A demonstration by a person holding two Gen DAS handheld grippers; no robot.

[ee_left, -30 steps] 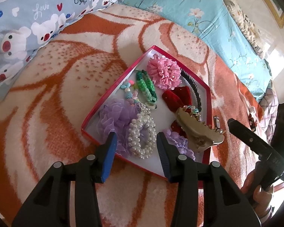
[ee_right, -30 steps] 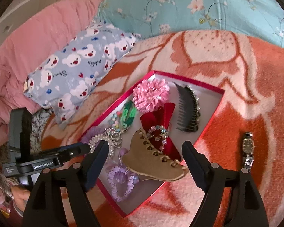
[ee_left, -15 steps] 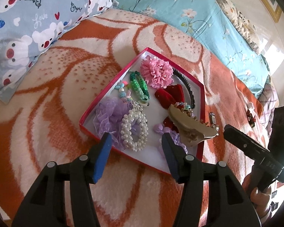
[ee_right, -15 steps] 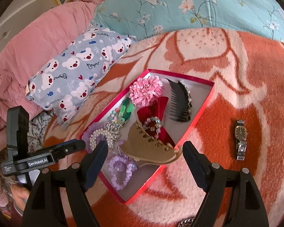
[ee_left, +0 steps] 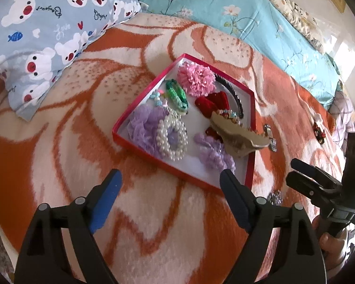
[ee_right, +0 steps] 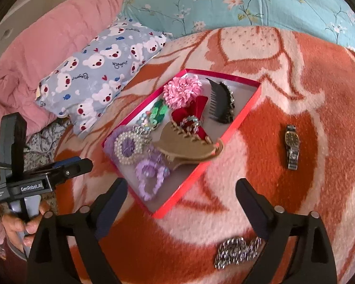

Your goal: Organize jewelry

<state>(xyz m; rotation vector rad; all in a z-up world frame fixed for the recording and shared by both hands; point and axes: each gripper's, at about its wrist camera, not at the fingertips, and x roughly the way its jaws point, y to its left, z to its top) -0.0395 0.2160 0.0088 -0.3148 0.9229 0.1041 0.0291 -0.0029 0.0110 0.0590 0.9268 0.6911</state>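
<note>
A shallow red box [ee_right: 246, 111] lies on the orange-and-cream blanket [ee_right: 319, 82], crowded with hair things: a pink ruffled scrunchie [ee_right: 182, 91], a black comb [ee_right: 221, 104], a red velvet bow [ee_right: 191, 114], a big tan claw clip [ee_right: 189, 145] overhanging the box's rim, a pearl ring on a purple scrunchie [ee_right: 127, 146], and a lilac scrunchie [ee_right: 150, 174] at the near corner. Outside the box, to its right, a wristwatch [ee_right: 291, 145] lies flat on the blanket, well apart from the rim, and a silvery chain [ee_right: 236, 252] sits closer in.

The right gripper [ee_right: 181, 197] hovers over the box's near corner with its fingers spread wide, holding nothing; the chain lies just below its right finger. The left gripper [ee_left: 169, 188] hangs before the box's near edge, jaws likewise wide apart and empty, its blue pads [ee_left: 107, 200] touching nothing.

On the left gripper's body, seen from the right wrist, white lettering reads "GenRobot.AI". The bear-print pillow [ee_left: 47, 30] beyond the box carries cursive words; "Love" is legible, the rest I cannot make out.
</note>
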